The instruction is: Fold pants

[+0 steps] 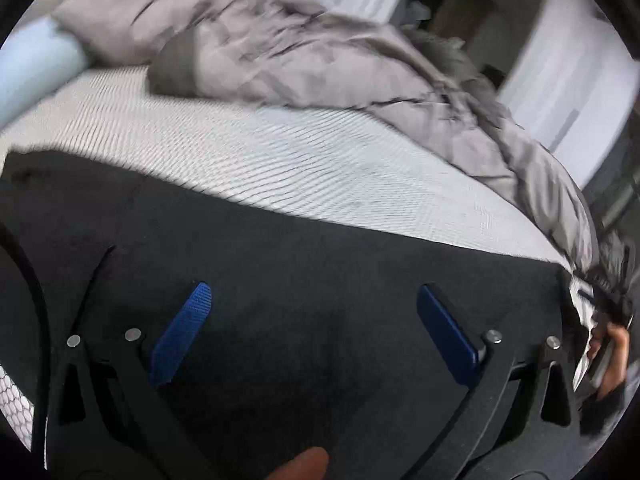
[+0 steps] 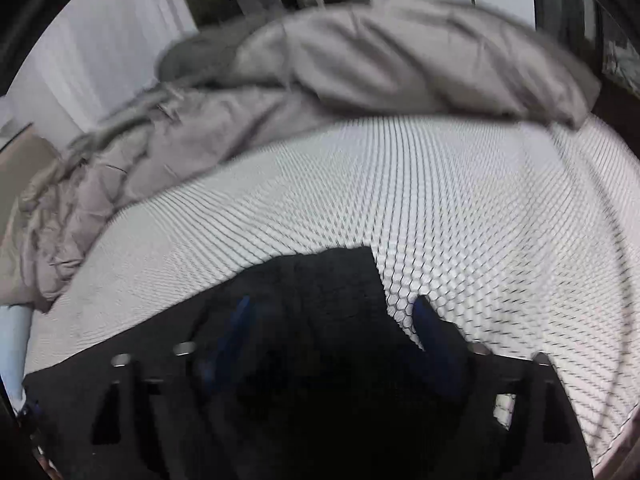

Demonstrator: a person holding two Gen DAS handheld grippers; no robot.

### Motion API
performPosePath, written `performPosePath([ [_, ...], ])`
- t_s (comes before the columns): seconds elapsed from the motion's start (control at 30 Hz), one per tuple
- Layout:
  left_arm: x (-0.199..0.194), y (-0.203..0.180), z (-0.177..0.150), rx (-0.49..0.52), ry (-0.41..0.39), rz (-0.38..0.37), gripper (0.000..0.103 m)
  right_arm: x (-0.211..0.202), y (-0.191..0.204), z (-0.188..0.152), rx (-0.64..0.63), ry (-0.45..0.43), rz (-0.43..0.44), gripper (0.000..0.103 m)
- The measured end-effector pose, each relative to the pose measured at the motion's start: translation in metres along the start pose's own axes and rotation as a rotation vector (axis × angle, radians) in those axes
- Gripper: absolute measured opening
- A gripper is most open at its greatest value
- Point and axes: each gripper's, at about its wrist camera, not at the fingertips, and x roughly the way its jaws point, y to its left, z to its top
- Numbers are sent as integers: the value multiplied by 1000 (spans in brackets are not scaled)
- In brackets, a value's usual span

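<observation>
Dark, near-black pants (image 1: 280,264) lie spread flat on a bed with a white honeycomb-textured cover (image 1: 248,160). My left gripper (image 1: 312,296) is open, its blue pads (image 1: 182,332) wide apart just above the pants, holding nothing. In the right wrist view the pants (image 2: 320,280) end at a corner against the white cover (image 2: 440,208). My right gripper (image 2: 332,312) is open over that corner, one blue pad (image 2: 430,328) at the cloth's edge, the other dark and blurred. Both views are motion-blurred.
A crumpled grey duvet (image 1: 320,60) is heaped along the far side of the bed and also shows in the right wrist view (image 2: 360,60). A light blue roll (image 1: 36,68) lies at the far left. White walls and a doorway stand behind.
</observation>
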Motion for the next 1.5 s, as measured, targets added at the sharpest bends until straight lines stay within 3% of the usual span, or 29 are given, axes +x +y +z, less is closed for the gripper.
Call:
performPosePath([
  [0.1, 0, -51, -17, 155, 18, -44, 102, -31, 16, -17, -111, -11, 61, 93],
  [0.23, 18, -120, -51, 394, 129, -189, 102, -53, 55, -63, -279, 4, 148, 98],
  [0.3, 24, -138, -64, 470, 167, -215, 102, -55, 85, -94, -368, 23, 197, 98],
  [0.37, 33, -146, -76, 532, 210, -193, 102, -59, 113, -123, -497, 28, 257, 98],
  [0.43, 45, -140, -80, 512, 269, -147, 102, -60, 136, -157, -624, 59, 292, 98],
  [0.5, 54, -130, -81, 470, 303, -112, 102, -43, 145, -185, -725, 149, 249, 98],
  [0.57, 58, -120, -77, 436, 305, -103, 102, -36, 139, -199, -772, 175, 190, 98],
  [0.67, 56, -117, -79, 433, 304, -98, 102, -43, 112, -190, -741, 171, 154, 98],
  [0.77, 58, -121, -81, 454, 302, -98, 102, -37, 58, -169, -627, 162, -23, 96],
  [0.83, 59, -125, -82, 473, 300, -85, 102, -39, 33, -161, -516, 204, 100, 94],
  [0.9, 62, -126, -81, 480, 299, -77, 102, -46, 32, -164, -535, 198, 116, 94],
  [1.0, 55, -127, -75, 457, 298, -101, 102, -59, 53, -169, -589, 149, 75, 95],
  [1.1, 44, -131, -62, 425, 268, -176, 102, -75, 78, -169, -548, 102, 202, 95],
  [1.17, 45, -137, -54, 411, 263, -187, 102, -76, 101, -167, -539, 86, 229, 95],
  [1.23, 57, -140, -52, 422, 295, -162, 102, -66, 130, -168, -548, 95, 224, 95],
  [1.3, 76, -133, -56, 417, 350, -86, 102, -50, 155, -173, -585, 144, 218, 95],
  [1.4, 74, -123, -55, 417, 338, -88, 102, -19, 163, -173, -672, 193, 116, 95],
  [1.47, 69, -114, -51, 400, 327, -75, 102, -18, 146, -165, -675, 166, 52, 96],
  [1.5, 68, -110, -51, 392, 325, -70, 102, -19, 130, -158, -657, 142, -37, 97],
])
